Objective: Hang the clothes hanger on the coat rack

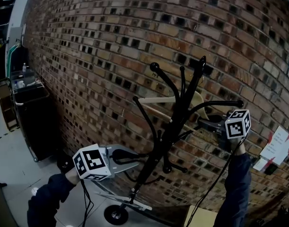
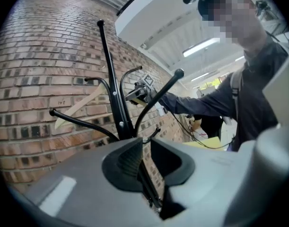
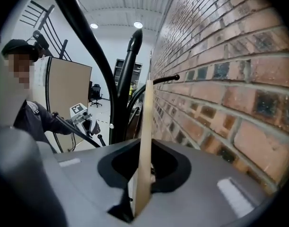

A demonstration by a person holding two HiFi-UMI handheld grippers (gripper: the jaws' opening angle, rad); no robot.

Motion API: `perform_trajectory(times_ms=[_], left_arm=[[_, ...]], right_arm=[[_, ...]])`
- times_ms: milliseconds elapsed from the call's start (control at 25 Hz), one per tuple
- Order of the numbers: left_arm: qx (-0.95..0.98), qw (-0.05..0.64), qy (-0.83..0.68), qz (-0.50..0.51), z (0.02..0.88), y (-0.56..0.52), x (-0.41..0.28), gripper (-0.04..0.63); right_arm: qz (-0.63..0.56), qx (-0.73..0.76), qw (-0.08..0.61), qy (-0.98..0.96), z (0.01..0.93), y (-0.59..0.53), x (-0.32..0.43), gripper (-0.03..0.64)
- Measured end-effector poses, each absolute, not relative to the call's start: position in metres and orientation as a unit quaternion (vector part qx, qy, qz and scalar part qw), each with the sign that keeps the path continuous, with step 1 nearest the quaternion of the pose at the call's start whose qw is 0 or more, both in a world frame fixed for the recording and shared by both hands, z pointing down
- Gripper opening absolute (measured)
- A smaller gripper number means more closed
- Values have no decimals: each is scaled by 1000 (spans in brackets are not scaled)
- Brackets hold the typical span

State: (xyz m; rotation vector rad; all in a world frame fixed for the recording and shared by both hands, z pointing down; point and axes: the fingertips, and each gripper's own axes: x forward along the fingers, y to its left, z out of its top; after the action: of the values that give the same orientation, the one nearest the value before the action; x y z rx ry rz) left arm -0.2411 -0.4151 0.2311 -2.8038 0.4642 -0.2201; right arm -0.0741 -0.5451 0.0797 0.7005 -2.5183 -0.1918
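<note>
- Only your right gripper view shows this grip properly. The right gripper (image 3: 144, 174) is pinching the wooden hanger (image 3: 145, 145) edge-on, and the board stands upright just beside the brick wall (image 3: 220, 79).
- Your left gripper view fills in the other side. The left gripper (image 2: 144, 162) is clamped on the thin pole of the coat rack (image 2: 117, 108), below the big upper hooks (image 2: 178, 73).
- Head view is the only one with the whole layout. The hanger sits high among those hooks, between rack and wall. Can't tell if it's caught on one.
- It's tight on the wall side. There's open floor (image 1: 12, 164) to your left, up to a black cabinet (image 1: 33, 117).
- Your left arm is low with its gripper roughly level. Your right arm reaches up with its gripper tipped slightly down.
</note>
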Motion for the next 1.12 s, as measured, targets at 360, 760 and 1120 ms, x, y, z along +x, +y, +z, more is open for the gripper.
perform_trajectory(times_ms=[360, 760, 1120], left_arm=[[-979, 143, 127, -74, 229, -427, -254, 55], [-985, 143, 78, -60, 232, -426, -240, 55], [-985, 141, 84, -48, 230, -430, -254, 55]], right_arm=[[-35, 226, 306, -924, 107, -555, -105, 52], [-99, 284, 280, -912, 125, -549, -107, 113], [-139, 401, 111, -899, 60, -512, -57, 225]])
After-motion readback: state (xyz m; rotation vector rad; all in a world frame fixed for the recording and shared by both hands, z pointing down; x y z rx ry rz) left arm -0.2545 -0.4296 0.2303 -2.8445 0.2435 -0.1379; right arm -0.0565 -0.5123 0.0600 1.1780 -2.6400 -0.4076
